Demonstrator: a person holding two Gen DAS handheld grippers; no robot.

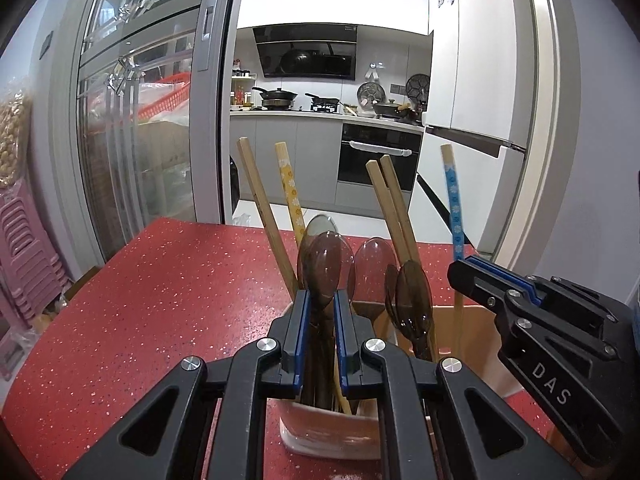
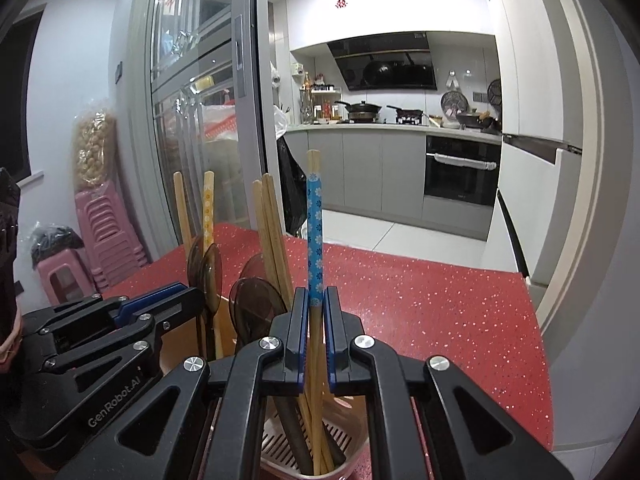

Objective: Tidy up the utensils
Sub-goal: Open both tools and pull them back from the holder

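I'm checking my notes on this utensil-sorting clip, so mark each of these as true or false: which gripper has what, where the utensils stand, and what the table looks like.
1. The right gripper is closed on the blue-patterned chopstick. True.
2. The left gripper has a fork between its fingers. False: a brown see-through spoon stands between them.
3. The utensils stand upright in a holder. True.
4. The table is plain white. False: it is red with light speckles.
5. The yellow-patterned chopstick lies flat on the table. False: it stands in the holder with the other utensils.
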